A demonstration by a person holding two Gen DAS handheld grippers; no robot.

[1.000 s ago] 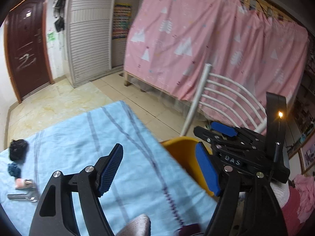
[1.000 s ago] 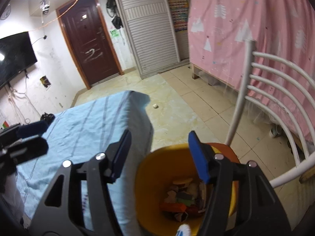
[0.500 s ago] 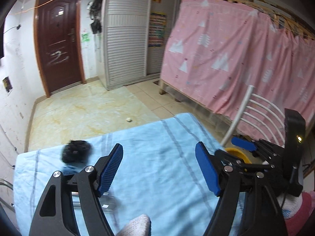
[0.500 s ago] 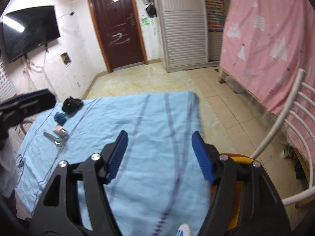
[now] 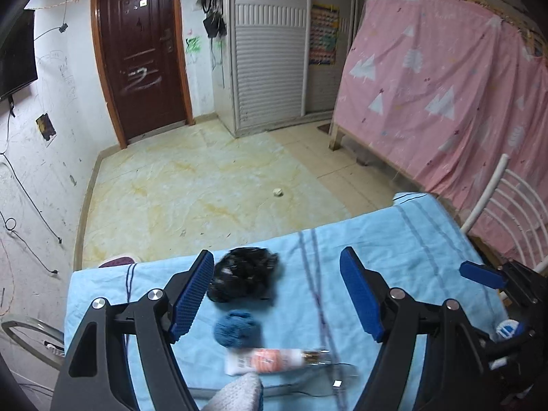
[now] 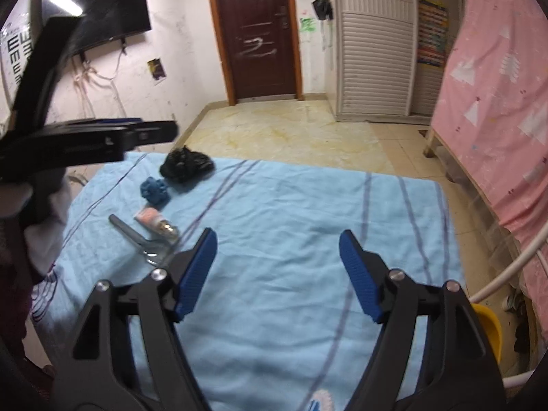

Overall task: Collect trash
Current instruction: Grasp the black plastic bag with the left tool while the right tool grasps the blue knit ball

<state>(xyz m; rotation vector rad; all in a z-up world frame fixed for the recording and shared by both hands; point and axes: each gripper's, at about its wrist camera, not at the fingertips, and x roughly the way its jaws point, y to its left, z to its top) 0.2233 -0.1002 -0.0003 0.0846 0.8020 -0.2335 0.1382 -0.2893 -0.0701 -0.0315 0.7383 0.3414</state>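
Note:
On the light blue cloth (image 5: pixel 394 239) (image 6: pixel 291 212) lie a crumpled black bag (image 5: pixel 241 274) (image 6: pixel 185 164), a blue scrunched ball (image 5: pixel 236 328) (image 6: pixel 154 189), a small pink-labelled tube (image 5: pixel 270 359) (image 6: pixel 154 221) and a metal tool (image 6: pixel 137 236). My left gripper (image 5: pixel 277 294) hovers open above the black bag and blue ball, nothing between its pads. My right gripper (image 6: pixel 278 274) hangs over the bare middle of the cloth, its jaws opening, with nothing in them. The yellow bin (image 6: pixel 488 325) shows at the right edge of the right wrist view.
A white metal chair back (image 5: pixel 507 198) stands at the table's right end, in front of a pink curtain (image 5: pixel 445 85). A small white scrap (image 5: pixel 278 191) lies on the tiled floor. The right gripper body (image 5: pixel 507 294) is close at the left view's right.
Both grippers have swung left, away from the yellow bin, back over the cloth. The black bag, blue ball and tube now sit under the left gripper. The right jaws have widened.

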